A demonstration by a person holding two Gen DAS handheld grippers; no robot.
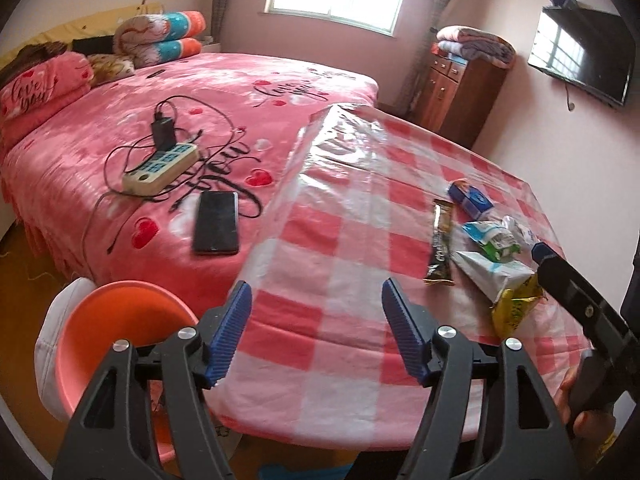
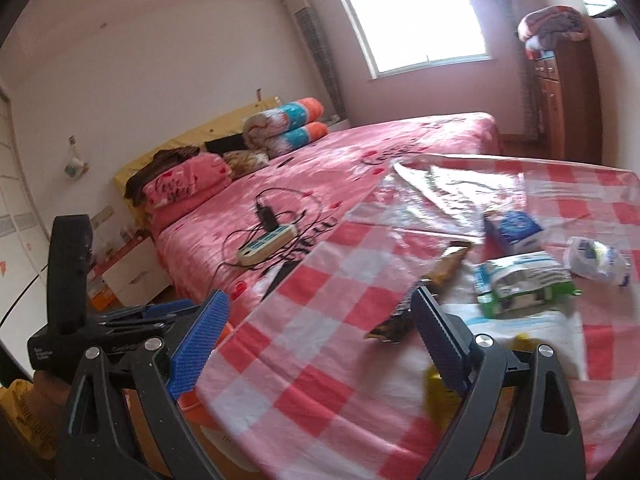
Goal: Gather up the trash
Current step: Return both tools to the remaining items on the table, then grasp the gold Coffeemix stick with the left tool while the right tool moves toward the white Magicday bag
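1. Two grippers, left gripper (image 1: 316, 332) and right gripper (image 2: 320, 344), stand wide and empty.
2. Wrappers, including the dark coffee sachet (image 1: 440, 248), lie on the checked tablecloth (image 1: 320, 240); we should approach low, straddling one piece before closing.

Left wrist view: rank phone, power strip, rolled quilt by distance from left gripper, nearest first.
From the left gripper:
1. Phone, on the bed's near edge, beside the table.
2. Power strip, mid-bed, behind the phone.
3. Rolled quilt, at the headboard, far left.
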